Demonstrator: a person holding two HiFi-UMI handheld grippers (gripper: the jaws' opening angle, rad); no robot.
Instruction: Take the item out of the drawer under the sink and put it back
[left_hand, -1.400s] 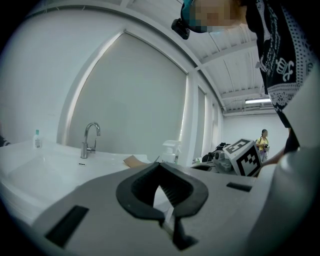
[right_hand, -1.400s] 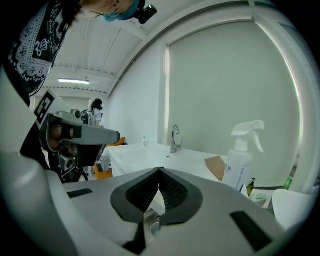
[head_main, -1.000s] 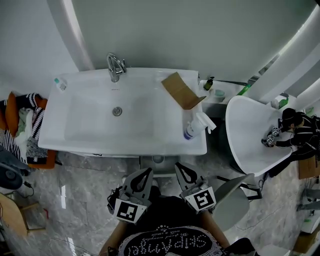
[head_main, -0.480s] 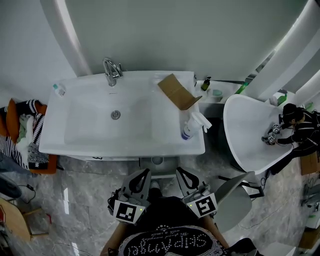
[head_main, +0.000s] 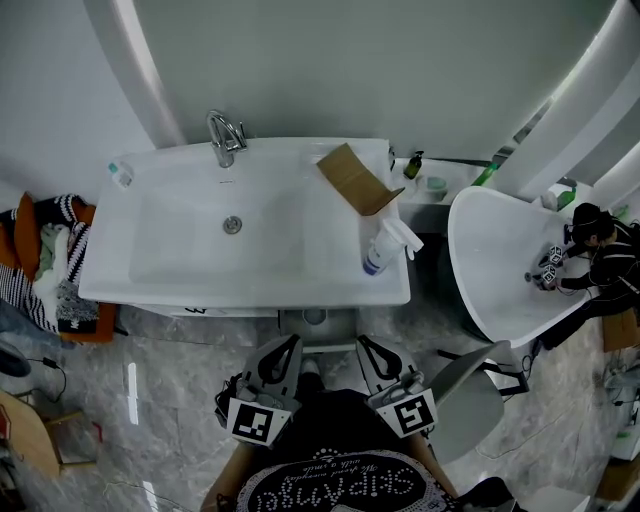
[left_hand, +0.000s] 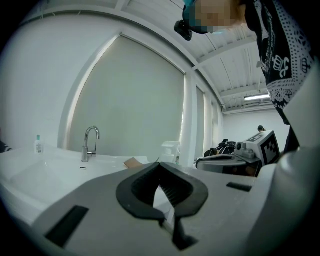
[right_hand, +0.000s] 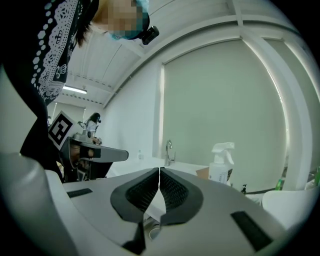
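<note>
Item: hidden from view, under one sink (head_main: 250, 292). Rim carries one tap (head_main: 226, 136), one spray bottle (head_main: 384, 250), one cardboard piece (head_main: 356, 180). Left gripper (head_main: 296, 340) and right gripper (head_main: 363, 341): two pairs of jaws clenched, empty.

The person wears a black top (head_main: 335, 485) printed with white lettering inside a white dotted ring, at the bottom centre of the head view. The left gripper (head_main: 290, 345) and right gripper (head_main: 365, 343) have pale grey bodies, black ribbed pads (left_hand: 172, 192) and a white cube (head_main: 257, 420) with black square markers.
</note>
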